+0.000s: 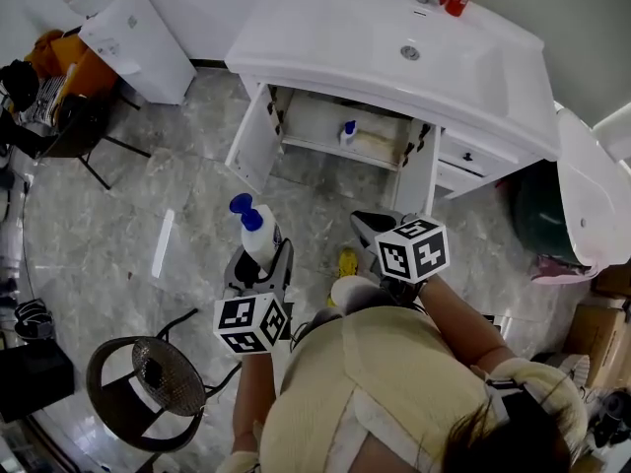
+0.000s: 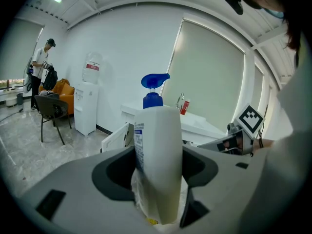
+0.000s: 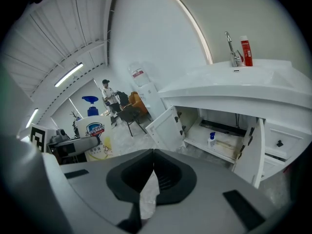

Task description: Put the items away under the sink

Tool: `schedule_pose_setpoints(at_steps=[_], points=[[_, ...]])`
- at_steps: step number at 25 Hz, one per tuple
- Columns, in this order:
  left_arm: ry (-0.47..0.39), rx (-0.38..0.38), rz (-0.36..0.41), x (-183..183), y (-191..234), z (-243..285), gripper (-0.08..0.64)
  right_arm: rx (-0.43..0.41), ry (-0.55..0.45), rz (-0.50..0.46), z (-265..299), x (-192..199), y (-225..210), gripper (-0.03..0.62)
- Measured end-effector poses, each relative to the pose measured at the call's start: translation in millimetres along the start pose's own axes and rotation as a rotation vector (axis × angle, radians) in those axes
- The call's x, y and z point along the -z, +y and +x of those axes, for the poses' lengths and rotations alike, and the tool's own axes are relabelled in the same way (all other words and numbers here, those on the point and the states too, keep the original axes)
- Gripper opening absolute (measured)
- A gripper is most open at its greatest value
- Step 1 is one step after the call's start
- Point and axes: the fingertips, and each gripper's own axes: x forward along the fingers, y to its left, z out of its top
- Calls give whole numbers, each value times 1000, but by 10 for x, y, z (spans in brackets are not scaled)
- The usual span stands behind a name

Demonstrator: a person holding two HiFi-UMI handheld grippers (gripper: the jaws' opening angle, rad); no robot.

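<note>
Head view, looking steeply down: at lower centre of the frame my left hand-held gripper (image 1: 266,269) is clamped on a white pump bottle (image 1: 258,236) with a blue pump head, held upright above the marble floor (image 1: 148,215). In the left gripper view its jaws press the sides of the bottle's body, well below the pump. My right hand-held gripper (image 3: 152,172) has its jaws together with nothing between them.

At upper centre stands the white sink (image 1: 325,37), its cabinet doors (image 1: 254,136) open. A small spray bottle (image 1: 347,132) sits on the shelf (image 1: 380,146) inside, well apart from my bottle.

I judge the pump bottle to be stiff, smooth plastic, likely slippery and fairly heavy if full. A hold on the broad body seems safer than one on the thin pump neck.
</note>
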Motion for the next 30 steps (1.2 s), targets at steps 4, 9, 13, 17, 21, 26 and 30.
schedule_pose_setpoints(at_steps=[4, 9, 13, 17, 21, 26, 30], points=[[7, -10, -7, -133, 59, 238, 293, -16, 4, -1, 114, -204, -95, 26], [36, -8, 5, -217, 20, 531, 293, -23, 14, 13, 218, -356, -308, 26], [54, -6, 13, -264, -14, 747, 293, -41, 17, 30, 290, -438, -448, 26], [60, -3, 30, -349, -66, 1004, 293, -57, 19, 34, 360, -536, -579, 26], [58, 12, 23, -413, -98, 1212, 293, -65, 25, 31, 439, -617, -667, 26], [77, 44, -12, -405, -126, 1400, 293, -65, 26, 46, 501, -652, -769, 26], [93, 63, -2, -404, -107, 1520, 293, -57, 34, 60, 553, -615, -827, 26]])
